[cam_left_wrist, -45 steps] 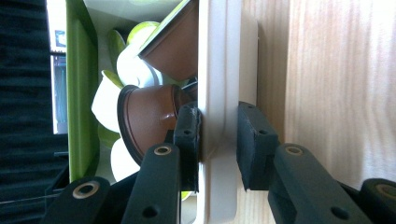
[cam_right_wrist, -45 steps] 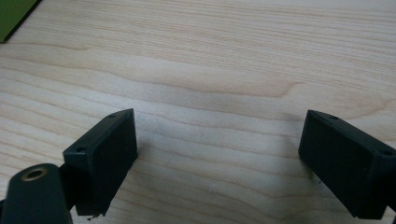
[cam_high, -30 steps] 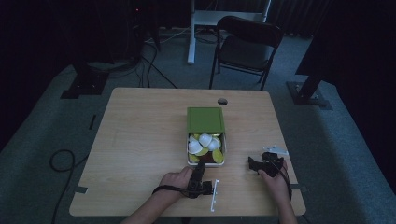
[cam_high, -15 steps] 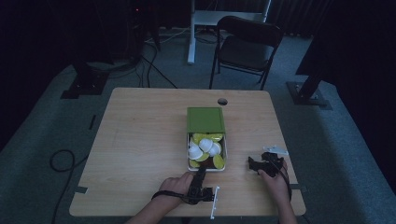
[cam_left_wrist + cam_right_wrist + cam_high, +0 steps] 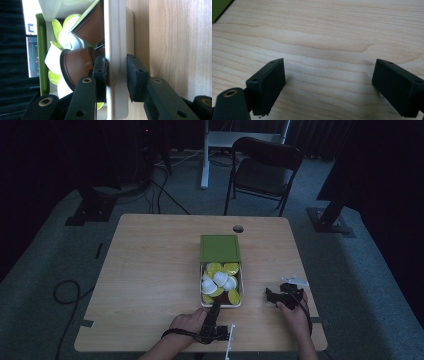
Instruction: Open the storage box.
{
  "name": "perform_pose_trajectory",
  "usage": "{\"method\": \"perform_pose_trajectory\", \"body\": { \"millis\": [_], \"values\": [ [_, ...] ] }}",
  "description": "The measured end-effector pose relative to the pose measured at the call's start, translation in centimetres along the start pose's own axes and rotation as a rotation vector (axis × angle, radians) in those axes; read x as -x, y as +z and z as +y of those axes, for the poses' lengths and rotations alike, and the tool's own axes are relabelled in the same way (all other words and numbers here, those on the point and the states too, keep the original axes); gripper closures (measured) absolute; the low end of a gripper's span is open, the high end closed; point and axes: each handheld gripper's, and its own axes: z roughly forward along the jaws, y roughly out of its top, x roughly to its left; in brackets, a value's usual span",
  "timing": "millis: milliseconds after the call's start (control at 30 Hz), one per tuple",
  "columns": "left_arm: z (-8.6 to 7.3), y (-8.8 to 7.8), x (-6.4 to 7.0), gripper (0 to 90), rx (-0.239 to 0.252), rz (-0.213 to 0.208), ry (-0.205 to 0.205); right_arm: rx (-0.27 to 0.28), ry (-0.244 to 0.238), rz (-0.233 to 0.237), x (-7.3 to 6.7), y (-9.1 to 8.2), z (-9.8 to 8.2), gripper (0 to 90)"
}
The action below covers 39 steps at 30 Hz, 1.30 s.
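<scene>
Dark room and grey carpet surround the pale wooden surface [image 5: 150, 270], where a white rectangular tray [image 5: 220, 305] of yellow-lidded and white coffee capsules [image 5: 220, 280] sits near the front edge, its green lid [image 5: 220, 248] lying just beyond it. The tray's near wall [image 5: 116, 50] is clamped between the pads of the left gripper [image 5: 215, 307], one pad inside against a brown capsule [image 5: 77, 65], the other outside. Any pull is best kept slow and level, so that the thin wall is not bent and no capsules are tipped out. The right gripper [image 5: 280, 296] rests apart on bare wood, jaws wide, and could be used to steady the tray.
</scene>
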Motion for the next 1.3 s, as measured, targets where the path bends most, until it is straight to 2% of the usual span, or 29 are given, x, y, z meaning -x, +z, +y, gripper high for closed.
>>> {"method": "perform_pose_trajectory", "body": {
  "millis": [400, 533, 900, 1000, 1100, 1300],
  "values": [
    [0.3, -0.7, 0.2, 71.6, -0.003, -0.005, 0.010, 0.000, 0.000, 0.000, 0.0, 0.0, 0.0, 10.9],
    [0.3, -1.1, 0.4, 71.5, 0.021, -0.003, 0.008, 0.000, 0.000, 0.000, 0.0, 0.0, 0.0, 10.9],
    [0.2, -1.1, 0.3, 70.8, 0.015, -0.011, 0.006, 0.000, 0.000, 0.000, 0.0, 0.0, 0.0, 10.9],
    [0.2, -1.2, 0.3, 64.1, 0.026, -0.034, -0.004, -0.001, 0.001, 0.000, 0.0, 0.0, 0.0, 10.9],
    [0.3, -1.5, 0.0, 62.2, 0.019, -0.062, -0.029, 0.000, 0.000, 0.000, 0.0, 0.0, 0.0, 10.9],
    [0.5, -2.7, -1.0, 62.2, 0.059, -0.094, -0.083, -0.001, 0.000, -0.001, 0.0, 0.0, 0.0, 10.9]
  ]
}}
